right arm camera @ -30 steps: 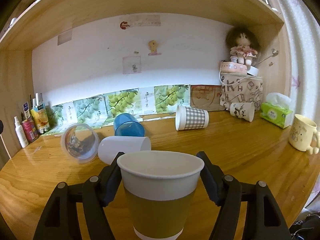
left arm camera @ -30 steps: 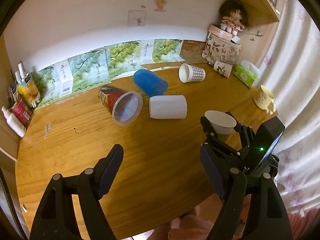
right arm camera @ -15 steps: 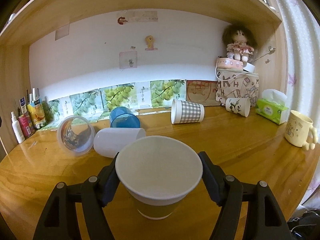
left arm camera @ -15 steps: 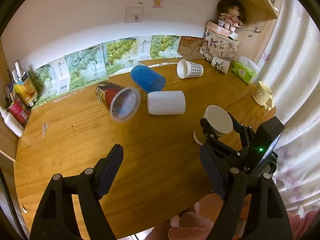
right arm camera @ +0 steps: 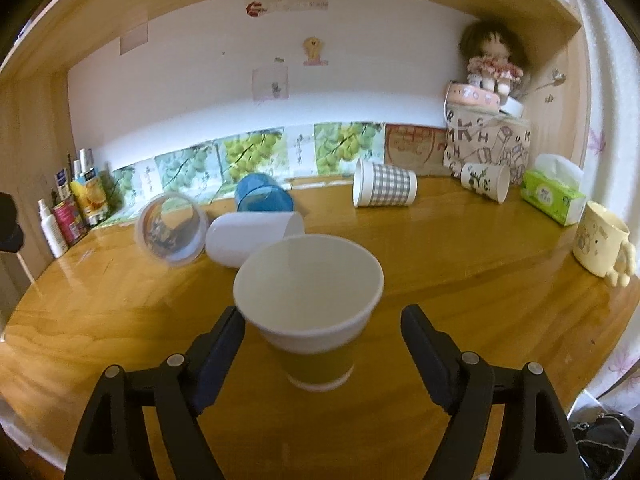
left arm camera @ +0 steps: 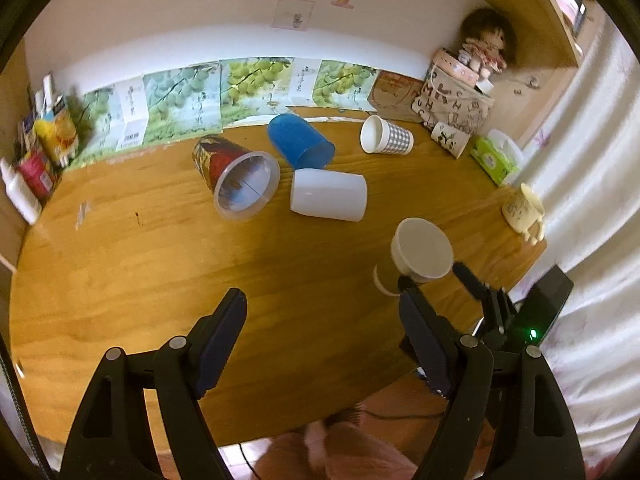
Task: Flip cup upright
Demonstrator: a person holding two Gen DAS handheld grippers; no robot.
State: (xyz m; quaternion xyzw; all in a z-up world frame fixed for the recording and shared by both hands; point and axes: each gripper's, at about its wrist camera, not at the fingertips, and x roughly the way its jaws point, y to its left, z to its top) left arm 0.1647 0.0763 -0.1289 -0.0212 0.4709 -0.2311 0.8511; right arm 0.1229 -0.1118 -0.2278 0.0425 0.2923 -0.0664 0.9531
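Paper cup [right arm camera: 308, 300] now stands upright on the table [right arm camera: 460, 300], mouth up, brown sleeve and white base ring showing. Half a second ago the right gripper [right arm camera: 322, 332] was pinching it just under the rim; now both fingers sit well clear of the cup wall, one on each side, so we read the jaws as opened and the cup as released. A full second ago it was clamped and held level with the camera.

From the left wrist view the same cup [left arm camera: 420, 252] sits near the table's right front edge, with the right tool just behind it. Left gripper [left arm camera: 324, 320] hangs spread wide over bare wood, holding nothing.

We judge this cup done (it stands unaided). Five others lie on their sides: white cup [left arm camera: 328, 196], blue cup [left arm camera: 300, 142], printed clear cup [left arm camera: 236, 180], checked cup [left arm camera: 386, 140], panda cup [right arm camera: 485, 177].
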